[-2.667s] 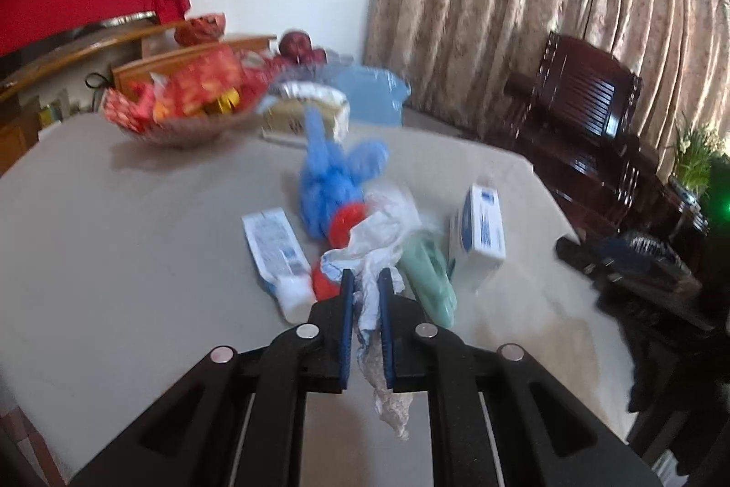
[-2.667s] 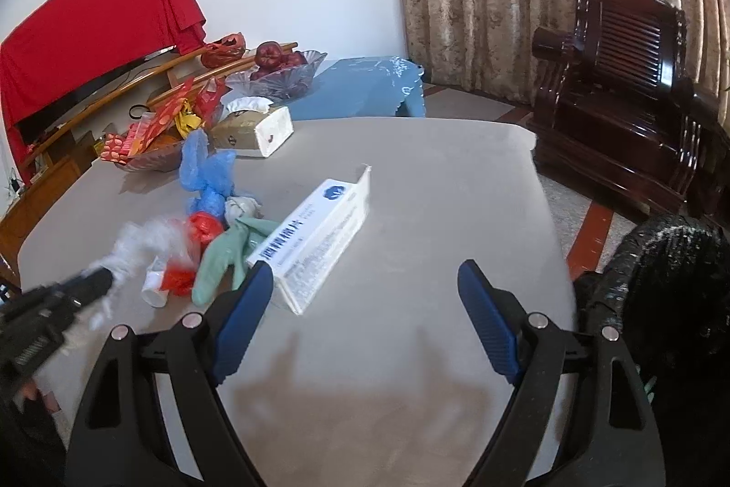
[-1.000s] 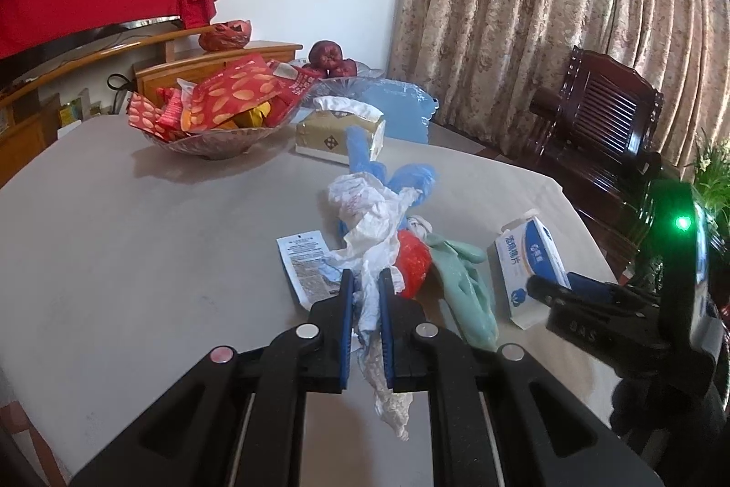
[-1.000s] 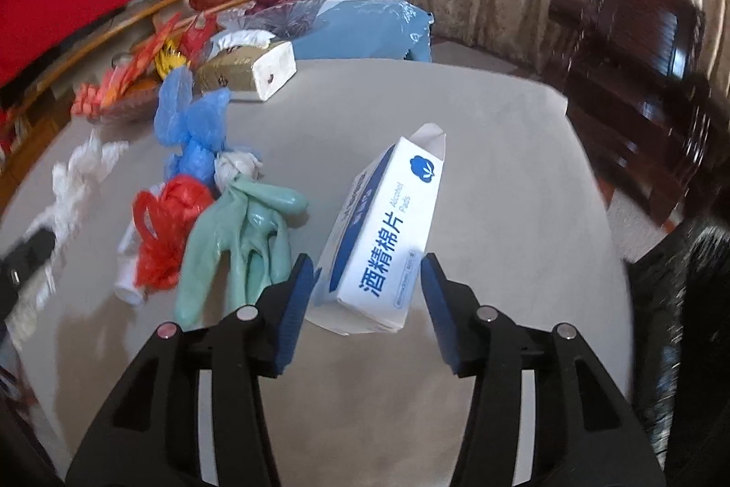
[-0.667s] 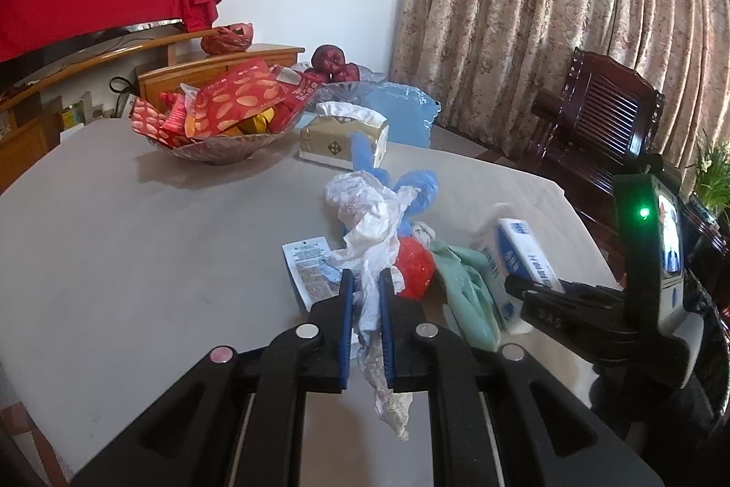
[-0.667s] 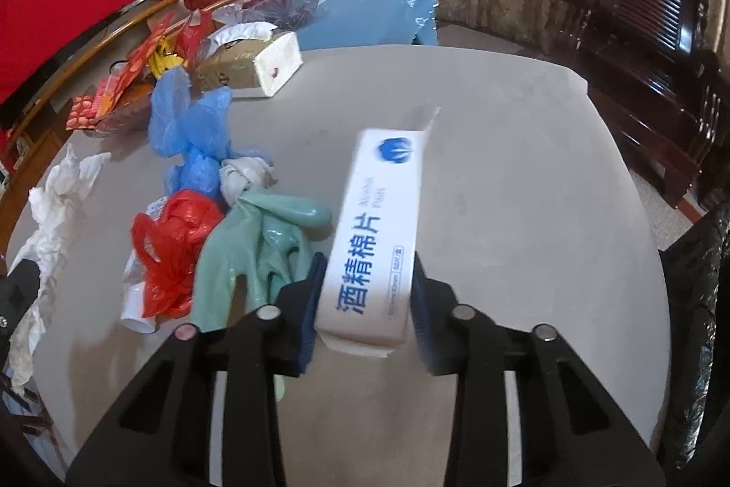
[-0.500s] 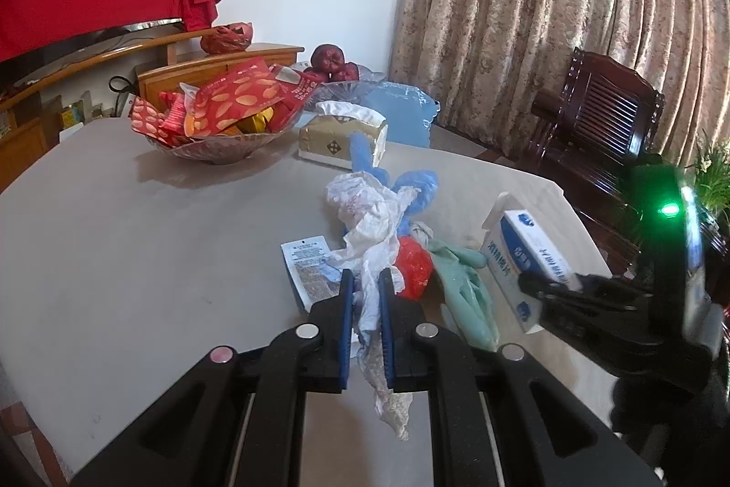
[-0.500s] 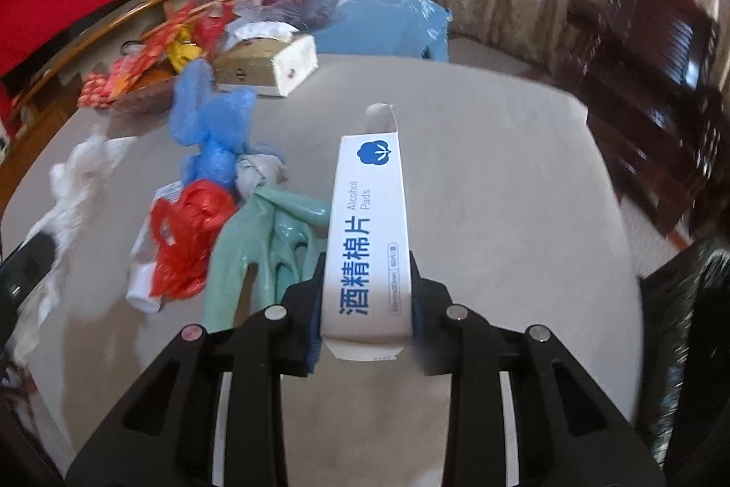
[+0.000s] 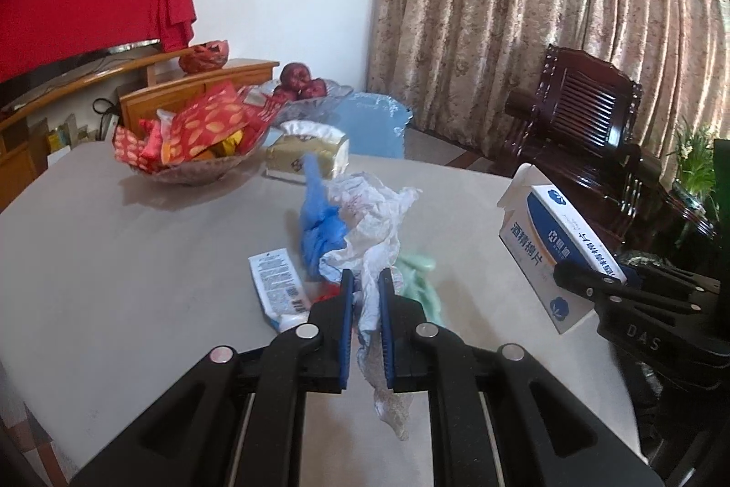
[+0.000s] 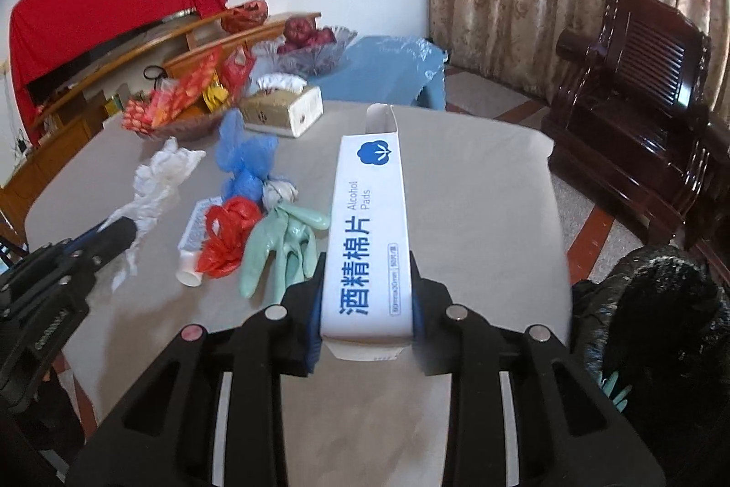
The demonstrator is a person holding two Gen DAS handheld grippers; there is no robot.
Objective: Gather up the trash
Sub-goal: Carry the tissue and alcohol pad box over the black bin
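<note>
My left gripper (image 9: pixel 365 286) is shut on a crumpled white plastic bag (image 9: pixel 372 213) and holds it above the table; it also shows in the right wrist view (image 10: pixel 159 176). My right gripper (image 10: pixel 367 277) is shut on a white and blue alcohol pads box (image 10: pixel 369 231), lifted off the table; the box also shows in the left wrist view (image 9: pixel 552 245). On the grey table (image 10: pixel 479 185) lie a blue bag (image 10: pixel 246 163), a red bag (image 10: pixel 226 236), a green glove (image 10: pixel 278 249) and a white tube (image 9: pixel 278 286).
A black trash bag (image 10: pixel 657 318) stands off the table's right edge. A snack bowl (image 9: pixel 191 140), a tissue box (image 10: pixel 283 110) and a fruit bowl (image 10: pixel 315 44) stand at the back. A dark wooden chair (image 10: pixel 638 85) is at the right.
My right gripper closed on the alcohol pads box and lifted it off the table. My left gripper kept its hold on the white bag and rose a little.
</note>
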